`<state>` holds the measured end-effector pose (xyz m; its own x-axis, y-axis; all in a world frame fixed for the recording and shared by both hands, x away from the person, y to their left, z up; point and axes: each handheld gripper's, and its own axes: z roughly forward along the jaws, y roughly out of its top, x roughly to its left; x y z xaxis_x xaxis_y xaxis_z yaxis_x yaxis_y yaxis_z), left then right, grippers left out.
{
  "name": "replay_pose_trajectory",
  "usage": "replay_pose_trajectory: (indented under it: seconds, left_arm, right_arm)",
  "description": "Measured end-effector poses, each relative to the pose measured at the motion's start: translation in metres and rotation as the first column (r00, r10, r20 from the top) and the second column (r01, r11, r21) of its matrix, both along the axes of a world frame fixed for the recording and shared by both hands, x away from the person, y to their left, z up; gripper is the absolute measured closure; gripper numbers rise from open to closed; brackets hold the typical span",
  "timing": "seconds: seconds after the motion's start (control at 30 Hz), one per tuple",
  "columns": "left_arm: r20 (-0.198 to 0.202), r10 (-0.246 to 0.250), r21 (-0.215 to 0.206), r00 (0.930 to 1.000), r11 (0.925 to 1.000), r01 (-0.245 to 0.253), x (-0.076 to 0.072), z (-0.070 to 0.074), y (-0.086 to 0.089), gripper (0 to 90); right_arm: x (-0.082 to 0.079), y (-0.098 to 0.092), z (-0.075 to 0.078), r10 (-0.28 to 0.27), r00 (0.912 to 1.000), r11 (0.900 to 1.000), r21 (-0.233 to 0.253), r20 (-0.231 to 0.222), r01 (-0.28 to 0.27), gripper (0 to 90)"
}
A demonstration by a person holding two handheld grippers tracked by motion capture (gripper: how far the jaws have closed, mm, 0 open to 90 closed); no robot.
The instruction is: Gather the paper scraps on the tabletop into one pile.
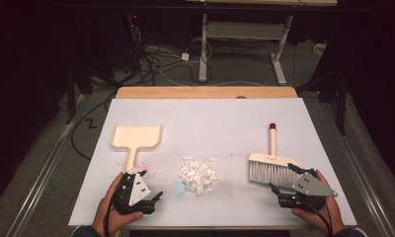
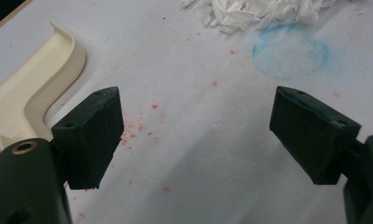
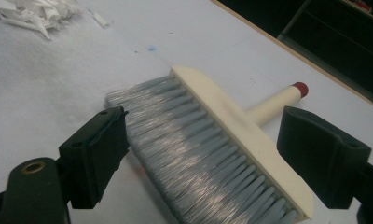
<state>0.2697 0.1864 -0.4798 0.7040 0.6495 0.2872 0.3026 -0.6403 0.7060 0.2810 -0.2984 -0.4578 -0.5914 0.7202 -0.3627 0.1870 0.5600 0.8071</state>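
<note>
We are hovering the right gripper [image 1: 286, 183], jaws spread, just near of the brush [image 1: 273, 168] bristles; its handle is running away toward the far edge. Left gripper [image 1: 151, 186], jaws also spread, is sitting near the dustpan [image 1: 135, 138] handle.

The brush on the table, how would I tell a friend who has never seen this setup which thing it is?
Start at the white table top and find the heap of white paper scraps in the middle near the front. Go right from there to the brush, lying flat in front of the right gripper. Unlike the plain cream dustpan on the left, it has grey bristles and a red-tipped handle.
</note>
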Motion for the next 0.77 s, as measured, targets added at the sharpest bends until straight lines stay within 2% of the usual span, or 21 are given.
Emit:
replay_pose_trajectory:
  seconds: [0.17,0.47,0.77]
  left_arm:
    - [-0.001,-0.003,0.003,1.0000,1.0000,0.003,0.0001,-0.0003,-0.0008,16.7]
    - [-0.007,0.000,0.005,1.0000,1.0000,0.000,0.0019,-0.0008,-0.0009,16.7]
    - [-0.008,0.003,0.005,1.0000,1.0000,-0.003,0.0056,-0.0006,-0.0036,16.7]
  right_arm:
    - [0.0007,0.0014,-0.0009,-0.010,0.9999,1.000,-0.024,-0.006,0.010,17.0]
    - [-0.0004,0.0026,0.0027,-0.003,1.0000,1.000,-0.002,0.009,0.003,16.9]
    - [-0.0011,0.0017,0.0030,-0.001,0.9999,1.000,-0.001,0.011,0.001,17.0]
